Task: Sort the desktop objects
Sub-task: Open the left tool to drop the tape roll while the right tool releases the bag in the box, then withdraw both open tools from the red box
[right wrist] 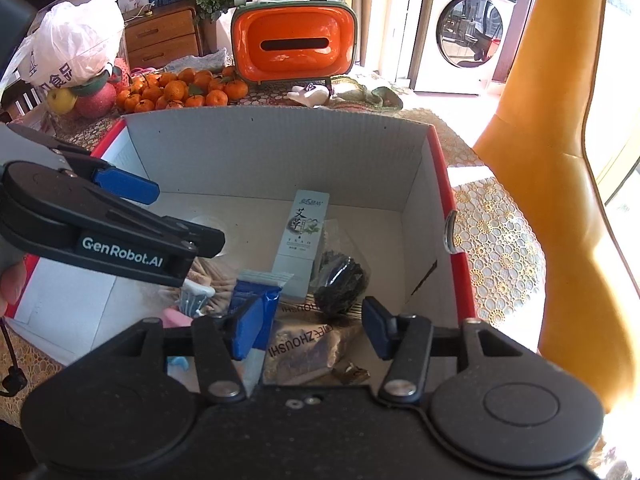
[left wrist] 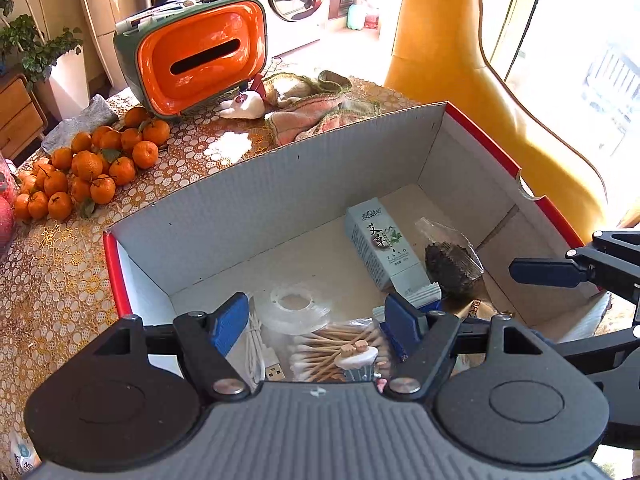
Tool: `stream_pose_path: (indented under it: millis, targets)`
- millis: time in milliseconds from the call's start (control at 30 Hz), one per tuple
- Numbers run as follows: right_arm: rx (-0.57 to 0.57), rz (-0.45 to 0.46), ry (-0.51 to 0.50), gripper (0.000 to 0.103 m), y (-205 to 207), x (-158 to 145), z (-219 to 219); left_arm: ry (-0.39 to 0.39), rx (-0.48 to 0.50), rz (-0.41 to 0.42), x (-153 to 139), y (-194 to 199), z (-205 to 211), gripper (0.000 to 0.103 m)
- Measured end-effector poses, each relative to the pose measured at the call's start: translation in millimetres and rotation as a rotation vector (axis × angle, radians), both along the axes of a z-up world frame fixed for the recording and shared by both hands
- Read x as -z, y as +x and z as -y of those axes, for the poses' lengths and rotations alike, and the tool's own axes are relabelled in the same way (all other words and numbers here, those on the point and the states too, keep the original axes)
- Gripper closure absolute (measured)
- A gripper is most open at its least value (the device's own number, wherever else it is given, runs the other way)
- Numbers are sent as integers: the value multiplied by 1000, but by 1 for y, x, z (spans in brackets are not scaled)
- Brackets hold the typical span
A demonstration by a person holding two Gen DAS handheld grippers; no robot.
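A cardboard box (left wrist: 260, 200), red outside and white inside, stands open on the table. Inside lie a pale green carton (left wrist: 380, 244), a clear bag of dark bits (left wrist: 452, 264), a clear tape roll (left wrist: 294, 308), a pack of cotton swabs (left wrist: 328, 348) and a white USB cable (left wrist: 260, 352). My left gripper (left wrist: 316, 320) hangs open above the swabs, touching nothing. My right gripper (right wrist: 312, 326) is open over a brown snack packet (right wrist: 304, 348), its left finger next to a blue packet (right wrist: 256, 292). Nothing is pinched between either pair of fingers.
Behind the box stand an orange tissue holder (left wrist: 200, 56), a heap of tangerines (left wrist: 88, 164), a crumpled cloth (left wrist: 312, 108) and a small white figurine (left wrist: 244, 106). A yellow chair (left wrist: 460, 80) rises at the right. A white plastic bag (right wrist: 76, 48) sits at the far left.
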State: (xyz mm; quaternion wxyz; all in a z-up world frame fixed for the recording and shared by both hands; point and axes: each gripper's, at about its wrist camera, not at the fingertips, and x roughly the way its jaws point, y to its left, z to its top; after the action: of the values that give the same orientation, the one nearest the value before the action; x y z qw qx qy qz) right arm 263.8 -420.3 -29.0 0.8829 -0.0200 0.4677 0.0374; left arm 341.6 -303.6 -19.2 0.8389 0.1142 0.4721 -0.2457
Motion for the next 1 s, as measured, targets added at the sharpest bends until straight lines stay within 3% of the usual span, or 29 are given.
stream_pose_path:
  millis: [200, 433, 700, 1000]
  targets:
    - [-9, 26, 9, 48, -12, -16, -5, -13, -2, 16, -14, -16, -7, 29]
    - [-20, 64, 15, 39, -25, -28, -13, -49, -19, 31, -27, -38, -24, 29]
    - [-27, 93, 87, 35, -44, -35, -15, -79, -45, 47, -38, -63, -41, 29]
    - [-33, 130, 93, 32, -69, -42, -25, -99, -67, 85, -52, -84, -53, 23]
